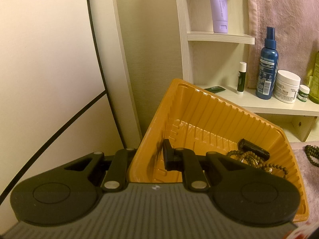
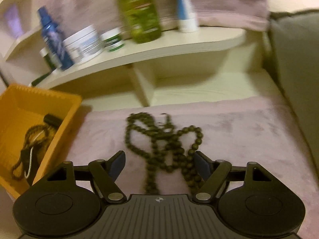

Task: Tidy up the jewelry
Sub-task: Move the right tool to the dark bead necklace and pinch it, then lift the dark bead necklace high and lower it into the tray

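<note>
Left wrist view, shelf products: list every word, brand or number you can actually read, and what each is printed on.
"KIEHL'S" and "FACIAL CREAM": on the large white jar, partly cut off.
"MENTHOLATUM" (partial): on the small green-and-white jar.
Blue spray bottle: barcode and small print, too small to read.
Purple tube: vertical script, not legible.
Lip balm stick: text too small.
Right wrist view: all labels blurred, unreadable.

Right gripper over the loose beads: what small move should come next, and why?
Probably lower and close: the right gripper is open, the bead necklace lies between its fingers on the pink cloth, outside the orange tray.
</note>
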A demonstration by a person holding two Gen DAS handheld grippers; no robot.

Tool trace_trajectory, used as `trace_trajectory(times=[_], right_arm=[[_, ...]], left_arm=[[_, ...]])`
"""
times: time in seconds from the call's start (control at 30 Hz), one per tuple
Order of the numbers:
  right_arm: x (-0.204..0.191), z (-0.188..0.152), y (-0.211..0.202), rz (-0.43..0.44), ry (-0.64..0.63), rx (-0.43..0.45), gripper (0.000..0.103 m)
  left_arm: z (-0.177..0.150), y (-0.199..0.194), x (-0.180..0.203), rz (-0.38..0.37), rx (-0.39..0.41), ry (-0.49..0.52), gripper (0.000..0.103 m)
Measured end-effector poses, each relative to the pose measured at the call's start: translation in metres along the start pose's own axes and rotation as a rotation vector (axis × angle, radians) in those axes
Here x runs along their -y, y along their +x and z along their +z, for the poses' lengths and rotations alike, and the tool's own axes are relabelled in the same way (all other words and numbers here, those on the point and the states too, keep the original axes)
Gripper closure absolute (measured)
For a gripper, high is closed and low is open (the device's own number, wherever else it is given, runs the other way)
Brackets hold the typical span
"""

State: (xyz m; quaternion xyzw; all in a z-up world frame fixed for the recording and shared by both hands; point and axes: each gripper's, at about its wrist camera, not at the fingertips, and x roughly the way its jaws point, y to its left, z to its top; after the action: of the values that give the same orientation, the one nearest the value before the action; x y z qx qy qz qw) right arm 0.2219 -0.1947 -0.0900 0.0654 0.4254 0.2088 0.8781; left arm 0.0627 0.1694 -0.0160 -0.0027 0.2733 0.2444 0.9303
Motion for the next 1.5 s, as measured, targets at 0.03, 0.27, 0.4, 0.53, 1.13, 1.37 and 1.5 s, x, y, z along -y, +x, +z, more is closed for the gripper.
trace_trajectory(times=[0.03,0.27,0.4,0.53,1.13,1.37,1.5], right_arm=[[-0.005,-0.001,0.002,-0.002,-0.022,0.003,0.028],[-0.018,-0.003,0.014,-0.086,-0.144,0.023,0.052],[-0.020,-0.005,0.016,-0.112,-0.212,0.021,0.057],[-0.024,-0.008,0.014,-0.110,-0.257,0.024,0.083],[-0.021,0.006,-0.008,-0.057,-0.172,0.037,0.096],[-0.022,0.029,-0.046,0.002,-0.138,0.114,0.096],[-0.028,0.043,-0.070,0.027,-0.160,0.168,0.096]], left_arm=[[0.000,0.000,0.000,0.000,0.000,0.000,0.088],[0.000,0.000,0.000,0.000,0.000,-0.001,0.088],[0.000,0.000,0.000,0.000,0.000,0.000,0.088],[0.000,0.000,0.000,0.000,-0.001,0.000,0.088],[0.001,0.000,0.000,0.000,-0.002,-0.001,0.088],[0.001,0.000,0.000,-0.002,-0.001,-0.006,0.088],[0.001,0.000,-0.001,-0.002,-0.001,-0.006,0.088]])
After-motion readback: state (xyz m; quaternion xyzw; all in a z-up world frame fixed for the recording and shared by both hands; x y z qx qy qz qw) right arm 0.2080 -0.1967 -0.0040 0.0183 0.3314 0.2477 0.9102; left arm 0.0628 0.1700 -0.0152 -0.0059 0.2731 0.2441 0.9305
